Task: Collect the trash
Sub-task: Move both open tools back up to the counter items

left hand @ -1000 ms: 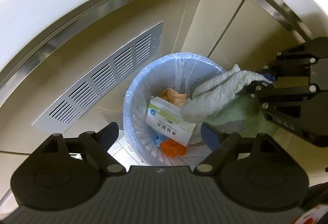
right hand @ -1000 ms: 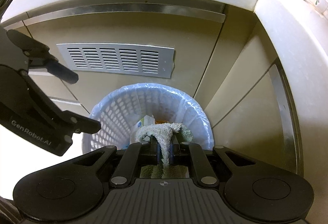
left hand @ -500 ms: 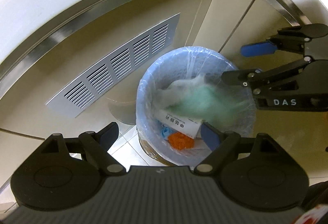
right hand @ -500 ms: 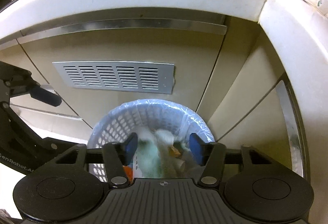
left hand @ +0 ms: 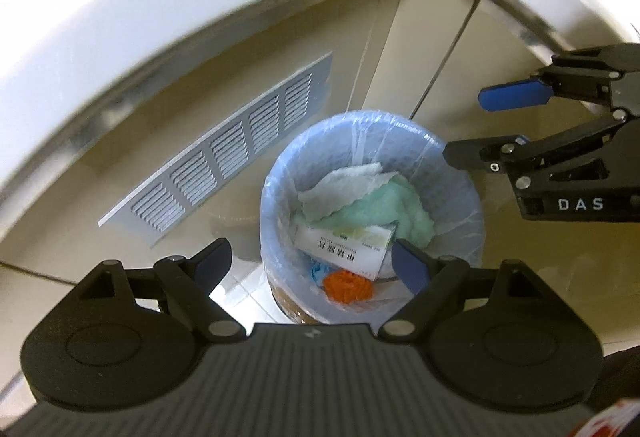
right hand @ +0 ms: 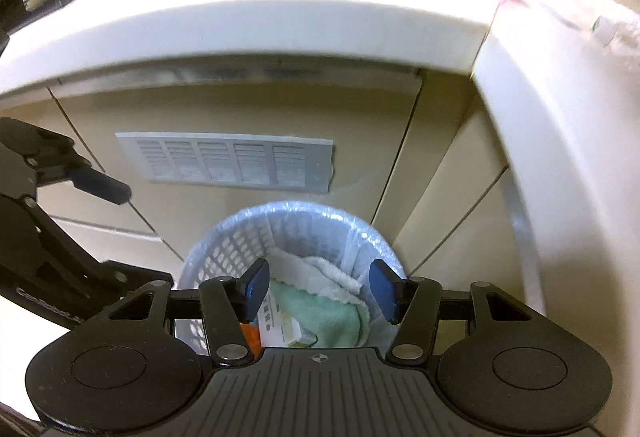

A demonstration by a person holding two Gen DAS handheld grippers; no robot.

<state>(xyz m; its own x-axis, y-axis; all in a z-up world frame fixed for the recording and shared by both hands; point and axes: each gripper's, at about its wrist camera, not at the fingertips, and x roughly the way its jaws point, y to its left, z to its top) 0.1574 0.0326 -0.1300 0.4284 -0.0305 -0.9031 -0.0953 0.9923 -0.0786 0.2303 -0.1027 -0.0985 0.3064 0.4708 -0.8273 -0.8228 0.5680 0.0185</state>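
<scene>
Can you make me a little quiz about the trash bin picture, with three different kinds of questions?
1. True or false: the right claw is squeezing the green and white cloth.
2. Which lies inside the blue bin? A) a spoon B) a white box with printed writing C) a shoe
3. Fill in: the crumpled thing at the bottom of the bin, beside the box, is coloured ____.

Key
1. False. The cloth lies in the bin and both the right claw and the left claw are open and holding nothing.
2. B
3. Orange
</scene>
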